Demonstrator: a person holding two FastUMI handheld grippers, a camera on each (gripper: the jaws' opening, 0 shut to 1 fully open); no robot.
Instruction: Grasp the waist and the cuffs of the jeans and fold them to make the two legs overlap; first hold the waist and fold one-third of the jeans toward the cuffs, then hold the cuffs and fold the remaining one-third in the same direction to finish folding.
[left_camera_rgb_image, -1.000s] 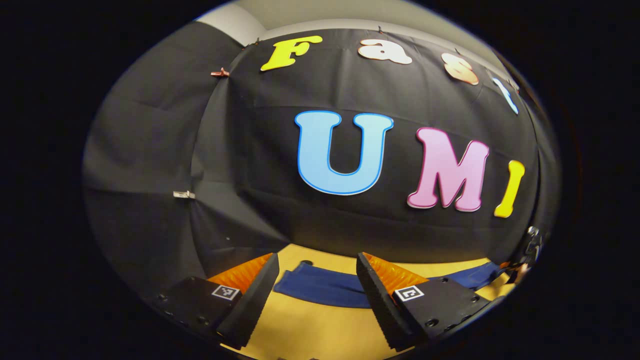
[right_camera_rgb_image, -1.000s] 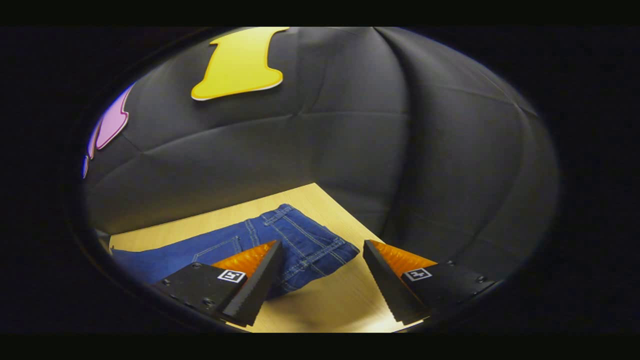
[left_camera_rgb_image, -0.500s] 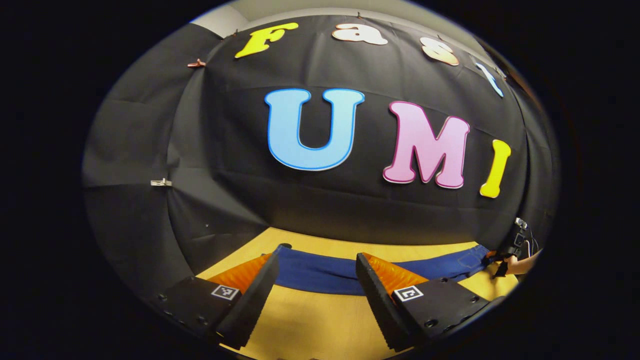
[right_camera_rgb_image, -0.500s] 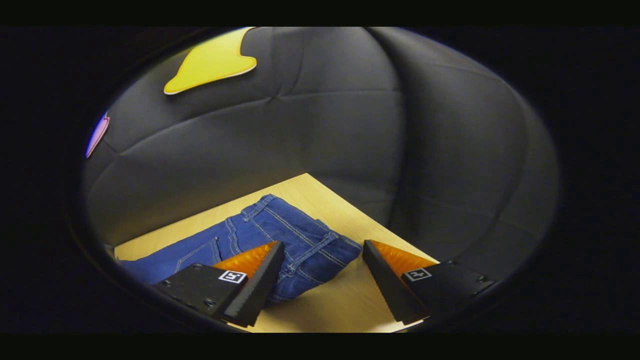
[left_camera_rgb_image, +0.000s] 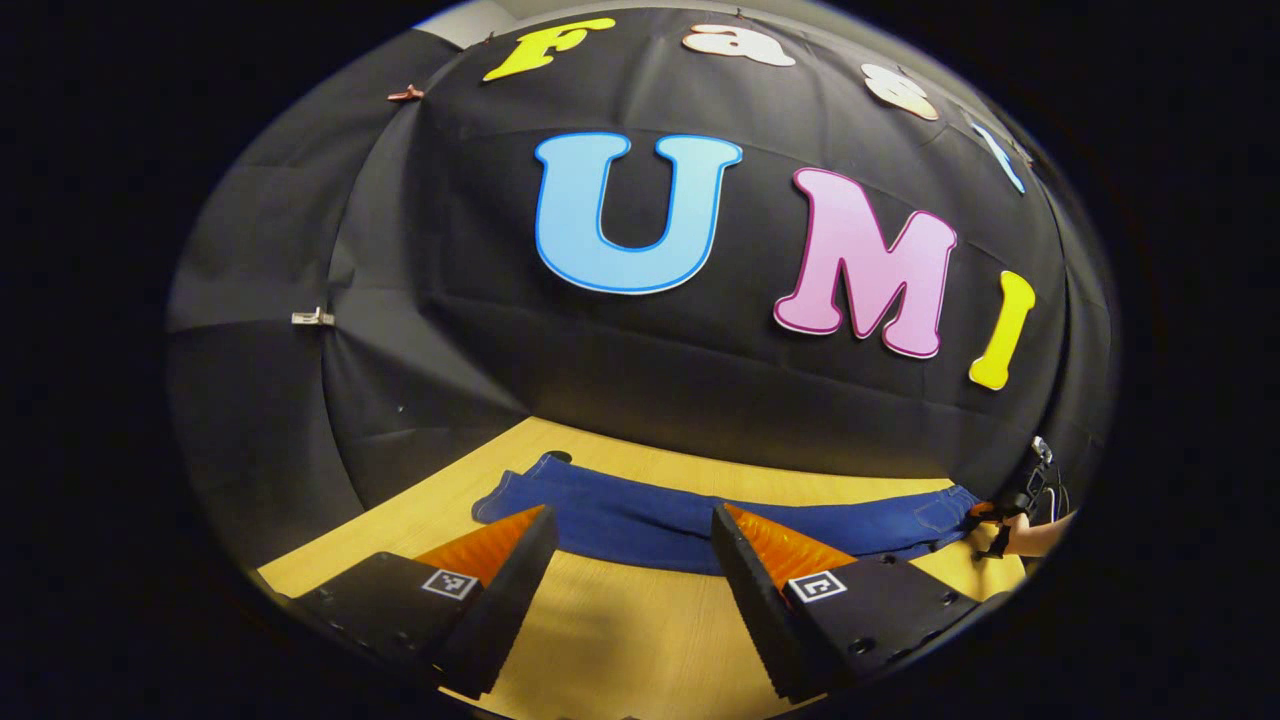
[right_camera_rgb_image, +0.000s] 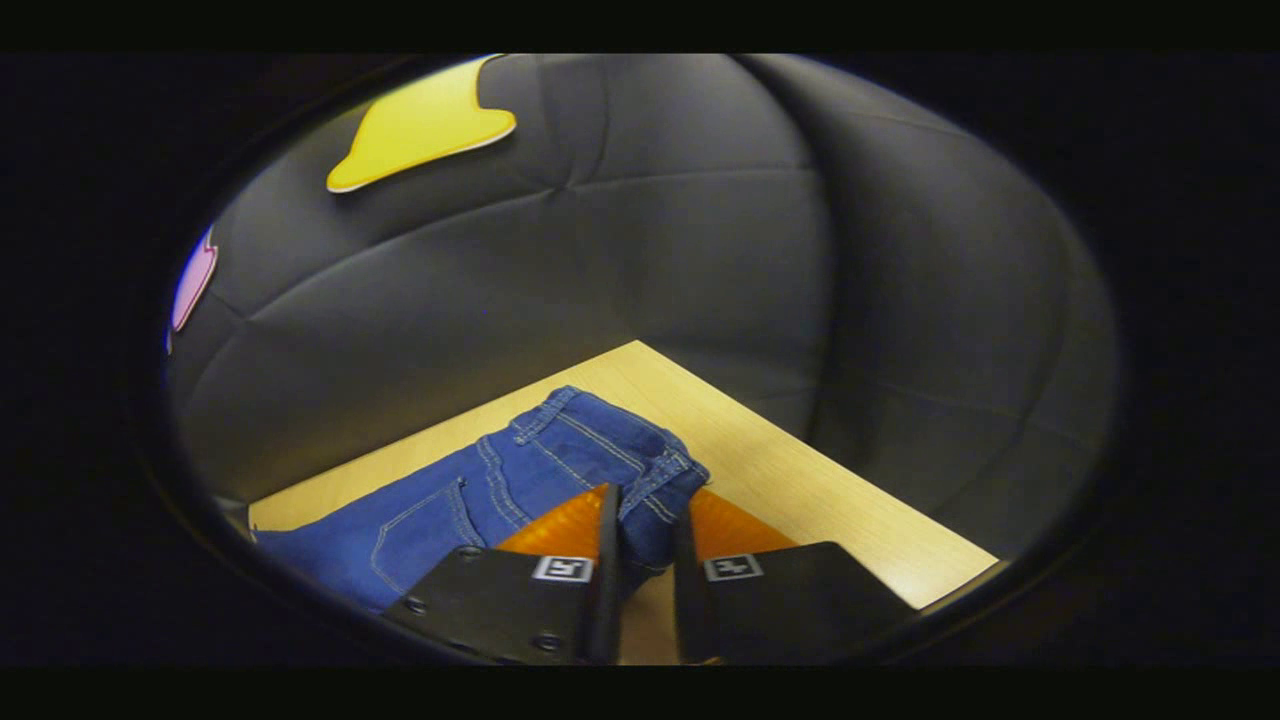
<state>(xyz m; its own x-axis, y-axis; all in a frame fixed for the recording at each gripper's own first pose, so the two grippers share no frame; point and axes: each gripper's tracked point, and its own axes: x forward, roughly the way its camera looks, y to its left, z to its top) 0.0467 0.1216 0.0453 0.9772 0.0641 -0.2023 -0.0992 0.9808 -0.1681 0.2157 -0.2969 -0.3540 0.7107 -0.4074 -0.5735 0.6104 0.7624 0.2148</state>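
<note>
Both views are dim, with strong fisheye bending toward the edges. Light falls from above onto the wooden table (left_camera_rgb_image: 620, 640), which glows warm against the dark cloth wall (right_camera_rgb_image: 700, 250). The right gripper view is darker and softer, its rim blurred.

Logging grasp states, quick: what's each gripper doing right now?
Left gripper: open, above the table, holding nothing.
Right gripper: shut on the jeans at the waist.

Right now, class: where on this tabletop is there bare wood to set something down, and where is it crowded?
Bare wood lies between the left gripper and the jeans, and on the table right of the waist. It is crowded at the waist, where the right gripper clamps the denim.
</note>
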